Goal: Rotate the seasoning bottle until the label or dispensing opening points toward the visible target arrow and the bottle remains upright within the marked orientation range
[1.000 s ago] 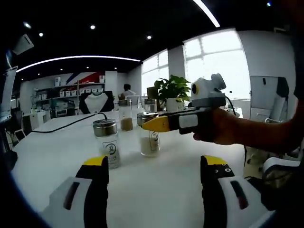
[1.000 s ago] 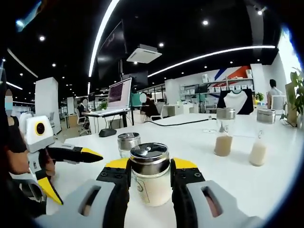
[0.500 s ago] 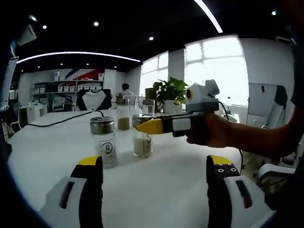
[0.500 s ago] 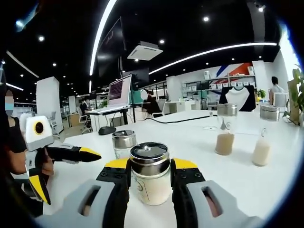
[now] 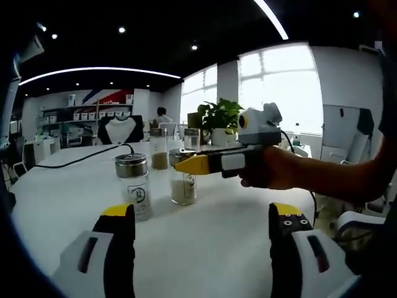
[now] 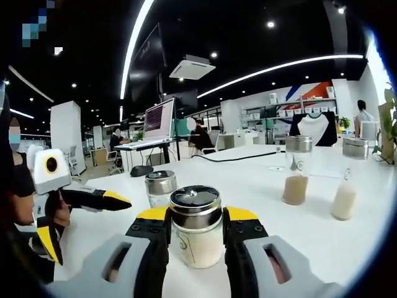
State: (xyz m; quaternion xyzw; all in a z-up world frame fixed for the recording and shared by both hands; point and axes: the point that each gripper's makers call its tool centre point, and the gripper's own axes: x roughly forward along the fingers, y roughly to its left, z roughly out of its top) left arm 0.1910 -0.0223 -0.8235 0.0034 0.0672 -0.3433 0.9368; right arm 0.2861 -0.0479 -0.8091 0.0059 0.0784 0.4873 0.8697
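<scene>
Up close in the right gripper view, our right gripper [image 6: 196, 233] is clamped on the seasoning bottle [image 6: 196, 228], both yellow-tipped jaws pressed against its glass sides. It stands upright on the white bench [image 6: 260, 186], pale powder inside, a metal cap on top and a small printed label facing the camera. Just behind it to the left stands a second bottle [image 6: 160, 187] with a similar cap. Further left our left gripper [image 6: 93, 200] hangs with its jaws spread apart, a hand [image 6: 59, 214] around its grip. Farther right on the bench stand 2 taller jars [image 6: 296, 169], one with brownish contents and one paler.

In the left gripper view we see the left gripper [image 5: 200, 218] wide open over bare bench, holding nothing. Beyond it the right gripper [image 5: 192, 164] reaches in from the right, closed on the bottle [image 5: 183, 185], with the other bottle [image 5: 134, 184] just to its left. A potted plant [image 5: 220, 118] stands behind
</scene>
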